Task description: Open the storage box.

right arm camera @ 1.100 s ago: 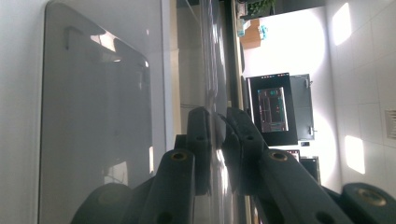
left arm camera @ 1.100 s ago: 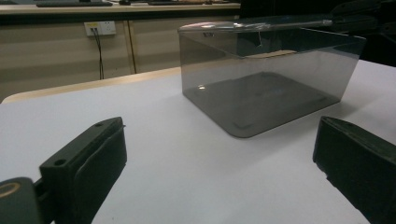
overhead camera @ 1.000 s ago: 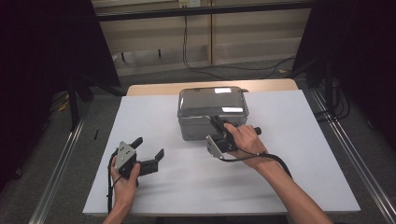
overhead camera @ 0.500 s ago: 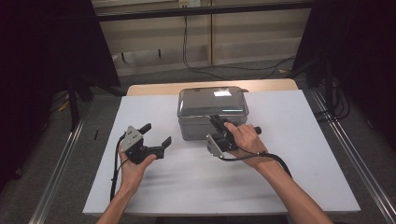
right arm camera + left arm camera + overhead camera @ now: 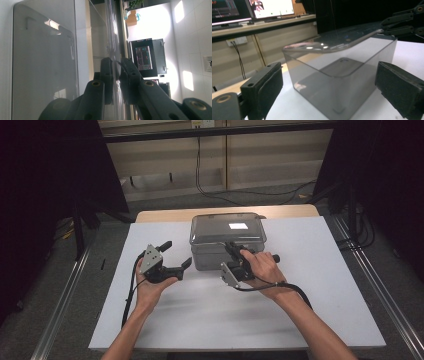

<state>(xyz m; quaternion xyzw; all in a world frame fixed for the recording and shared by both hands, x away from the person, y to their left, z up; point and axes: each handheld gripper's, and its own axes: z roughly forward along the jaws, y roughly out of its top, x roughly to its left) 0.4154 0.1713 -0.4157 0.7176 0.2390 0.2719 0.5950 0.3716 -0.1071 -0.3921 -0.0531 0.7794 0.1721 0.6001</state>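
Observation:
A smoky clear plastic box [image 5: 227, 237] with a lid [image 5: 228, 225] stands at the back middle of the white table [image 5: 300, 295]. My right gripper [image 5: 231, 248] lies on its side at the box's front, shut on the lid's rim [image 5: 112, 37]; its jaws pinch the thin edge in the right gripper view [image 5: 117, 82]. My left gripper [image 5: 177, 253] is open just left of the box, with a small gap between them. In the left gripper view the box's corner [image 5: 337, 82] stands between the spread pads [image 5: 270, 85], and the right gripper [image 5: 402, 22] holds the lid's far end.
Metal rails [image 5: 65, 300] run along both sides of the table. Cables [image 5: 200, 165] hang over the floor behind it. Bare white tabletop lies in front of the box and to its right.
My left gripper has moved forward and to the right, from the table's left front up close to the box's left side. The right gripper has stayed on the lid.

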